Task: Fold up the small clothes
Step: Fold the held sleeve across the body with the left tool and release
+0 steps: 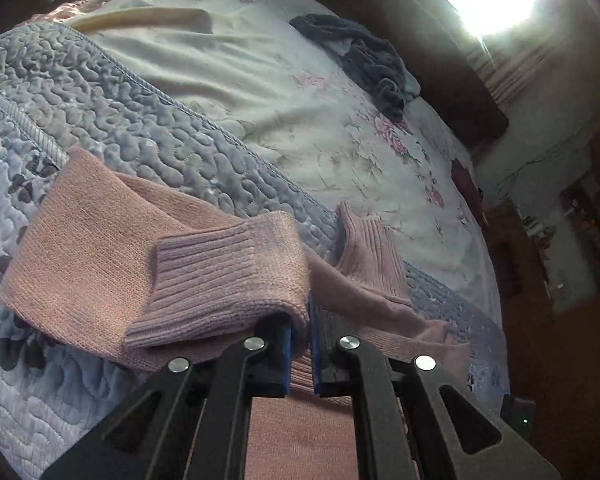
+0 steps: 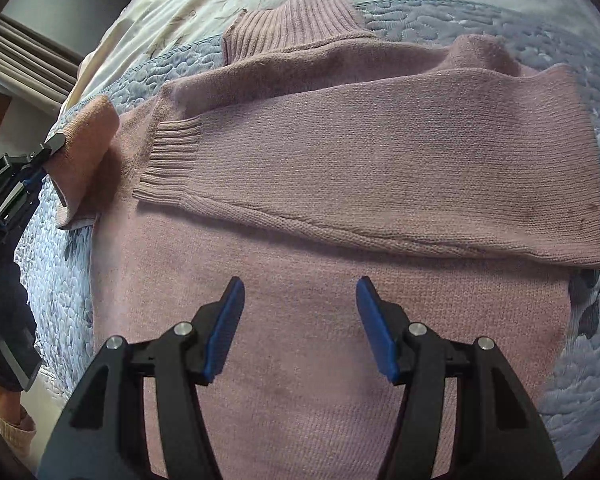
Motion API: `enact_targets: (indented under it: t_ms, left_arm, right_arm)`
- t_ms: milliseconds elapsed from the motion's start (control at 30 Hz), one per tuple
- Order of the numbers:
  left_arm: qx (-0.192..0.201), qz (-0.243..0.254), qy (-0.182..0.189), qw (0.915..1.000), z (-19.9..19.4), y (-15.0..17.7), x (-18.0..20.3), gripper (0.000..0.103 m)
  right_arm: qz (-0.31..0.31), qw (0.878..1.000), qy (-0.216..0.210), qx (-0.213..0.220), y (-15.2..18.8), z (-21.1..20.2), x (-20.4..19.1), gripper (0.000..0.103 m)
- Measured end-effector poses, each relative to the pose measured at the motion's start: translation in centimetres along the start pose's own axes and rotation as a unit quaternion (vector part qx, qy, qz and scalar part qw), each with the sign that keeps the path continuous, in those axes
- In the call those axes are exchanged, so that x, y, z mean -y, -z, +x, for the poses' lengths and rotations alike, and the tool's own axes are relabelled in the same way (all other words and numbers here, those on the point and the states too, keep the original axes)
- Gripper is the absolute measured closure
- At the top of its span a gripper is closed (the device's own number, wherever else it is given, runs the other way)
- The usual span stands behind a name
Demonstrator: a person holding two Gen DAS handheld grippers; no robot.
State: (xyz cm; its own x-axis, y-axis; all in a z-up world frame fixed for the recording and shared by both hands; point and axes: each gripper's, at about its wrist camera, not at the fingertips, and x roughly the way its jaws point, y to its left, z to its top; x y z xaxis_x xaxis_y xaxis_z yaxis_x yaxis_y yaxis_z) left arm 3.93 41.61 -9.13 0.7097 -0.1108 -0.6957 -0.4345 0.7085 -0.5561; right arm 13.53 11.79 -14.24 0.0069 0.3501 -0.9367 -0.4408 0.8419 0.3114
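Pink knit sweater (image 2: 320, 320) is spread flat on the bed, sitting on a blue-grey quilted bedspread (image 1: 112, 104). One sleeve (image 2: 380, 176) is already folded across the chest, its ribbed cuff (image 2: 168, 160) pointing toward 9 o'clock in the right wrist view, and the ribbed turtleneck collar (image 2: 296, 24) sits up at 12.

The left gripper (image 1: 309, 320) has its blue pads pinched nearly together on the ribbed cuff of the other sleeve (image 1: 228, 276), which is lifted a bit and draped over the fingers. In the right wrist view that same gripper (image 2: 54, 146) shows at 9 o'clock, clamped on the sleeve at the sweater's edge.

The right gripper (image 2: 300, 292) is spread wide with nothing between its pads, hovering over the lower body of the sweater.

Further up the bed there's a floral sheet (image 1: 340, 136) with a crumpled dark grey garment (image 1: 368, 60) lying around 1 o'clock in the left wrist view, well apart from the sweater.
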Motion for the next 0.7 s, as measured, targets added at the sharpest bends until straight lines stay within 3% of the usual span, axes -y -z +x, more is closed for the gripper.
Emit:
enact_targets:
  t_ms: [167,400,600,700]
  left_arm:
    - [-0.033,0.011,-0.005,0.9994,4.0,2.7,1.8,0.096]
    - [-0.082,-0.011,-0.027,0.9962,8.0,6.0,-0.7,0.096]
    - [-0.107,-0.013,0.01,0.9942,5.3,6.1,-1.1,0.092]
    - [-0.116,0.018,0.019,0.9929,1.7,5.9,-1.3,0.092]
  right_arm:
    - [0.014,1.0,-0.001,-0.002,0.1,0.2,1.8,0.045]
    - [0.032,0.999,-0.004,-0.018,0.4,1.2,3.3,0.045]
    - [0.03,1.0,-0.003,-0.005,0.2,0.6,2.6,0.045]
    - [0.03,0.999,-0.018,-0.003,-0.3,0.1,1.6,0.045]
